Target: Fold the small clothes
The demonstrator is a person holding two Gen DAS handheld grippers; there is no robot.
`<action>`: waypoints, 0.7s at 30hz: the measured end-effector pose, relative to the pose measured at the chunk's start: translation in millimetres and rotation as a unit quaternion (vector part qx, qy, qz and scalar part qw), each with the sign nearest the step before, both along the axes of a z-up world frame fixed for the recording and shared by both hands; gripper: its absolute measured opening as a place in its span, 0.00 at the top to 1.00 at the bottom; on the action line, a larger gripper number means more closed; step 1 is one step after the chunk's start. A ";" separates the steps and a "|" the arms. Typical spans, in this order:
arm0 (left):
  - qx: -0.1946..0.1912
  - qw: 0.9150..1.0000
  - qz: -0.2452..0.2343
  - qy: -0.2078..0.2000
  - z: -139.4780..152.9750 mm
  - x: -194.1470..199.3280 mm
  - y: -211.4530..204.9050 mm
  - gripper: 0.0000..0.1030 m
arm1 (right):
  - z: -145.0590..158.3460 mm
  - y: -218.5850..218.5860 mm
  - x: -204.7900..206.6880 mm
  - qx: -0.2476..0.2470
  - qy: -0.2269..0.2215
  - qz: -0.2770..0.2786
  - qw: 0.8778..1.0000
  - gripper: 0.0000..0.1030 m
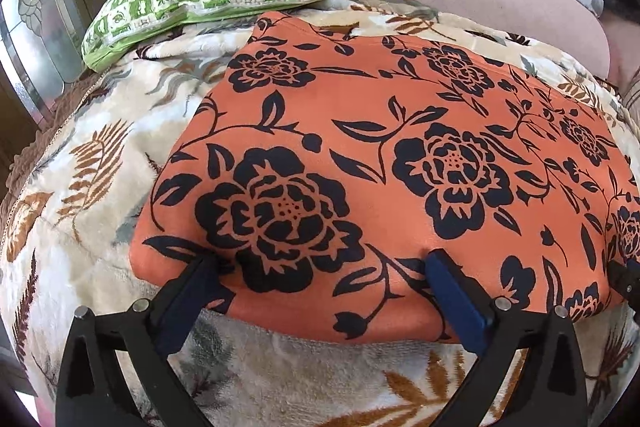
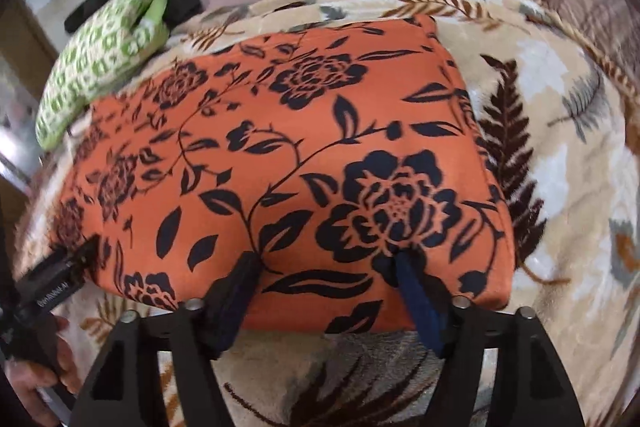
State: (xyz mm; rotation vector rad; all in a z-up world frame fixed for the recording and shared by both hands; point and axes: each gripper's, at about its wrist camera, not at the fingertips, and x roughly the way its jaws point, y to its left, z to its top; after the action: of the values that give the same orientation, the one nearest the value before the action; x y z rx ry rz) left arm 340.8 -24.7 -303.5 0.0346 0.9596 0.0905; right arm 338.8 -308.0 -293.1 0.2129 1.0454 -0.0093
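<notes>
orange floral garment [image 1: 384, 163] folded flat on blanket [image 1: 88, 155] | left gripper [image 1: 324, 263] jaws spread, pressing its near edge | right gripper [image 2: 328, 263] likewise spread on near edge

Left gripper [image 1: 324, 263]: jaws spread wide, one dark-blue finger [image 1: 452, 291] at 5 o'clock of the left wrist view, the other at 7 o'clock. Both fingertips press down onto cloth near its close edge; nothing is pinched between them.

Right gripper [image 2: 328, 263]: jaws likewise apart, fingers [image 2: 416, 295] at 5 and 7 o'clock of its own view, tips set on the same close edge.

In the right wrist view the left gripper shows at 8 o'clock, with the person's left hand [image 2: 36, 379] wrapped round its handle, bare skin visible.
</notes>
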 end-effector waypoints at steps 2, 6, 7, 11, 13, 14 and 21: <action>0.003 1.000 -0.001 -0.002 -0.6 -4.3 -2.2 0.00 | -0.8 7.2 0.4 -0.026 0.000 0.000 1.000 0.26; 0.005 1.000 -0.002 -0.009 -0.6 -5.5 -1.6 0.00 | -1.4 11.8 -1.0 -0.047 -0.003 -0.004 0.999 0.25; 0.006 1.000 -0.003 -0.010 -0.7 -6.0 -1.7 0.00 | -1.7 13.1 -0.9 -0.052 -0.004 -0.005 0.999 0.25; 0.006 1.000 -0.002 -0.008 -1.2 -5.4 -2.5 0.00 | -2.5 18.6 -1.0 -0.070 -0.008 -0.007 0.997 0.25; 0.007 1.000 -0.001 -0.006 -1.0 -5.1 -3.0 0.00 | -2.4 19.8 -0.4 -0.074 -0.008 -0.007 0.997 0.25; 0.007 1.000 -0.001 -0.006 -0.4 -4.7 -2.5 0.00 | -2.4 19.8 -0.3 -0.074 -0.008 -0.007 0.997 0.25; 0.009 1.000 -0.001 -0.008 -0.8 -5.7 -3.0 0.00 | -1.4 21.9 -2.0 -0.081 -0.009 -0.007 0.997 0.25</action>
State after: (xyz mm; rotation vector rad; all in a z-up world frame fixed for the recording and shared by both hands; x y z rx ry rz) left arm 335.2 -27.7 -304.3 0.0511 0.9428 0.0972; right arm 336.7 -286.1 -294.6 0.0722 1.0196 -0.1042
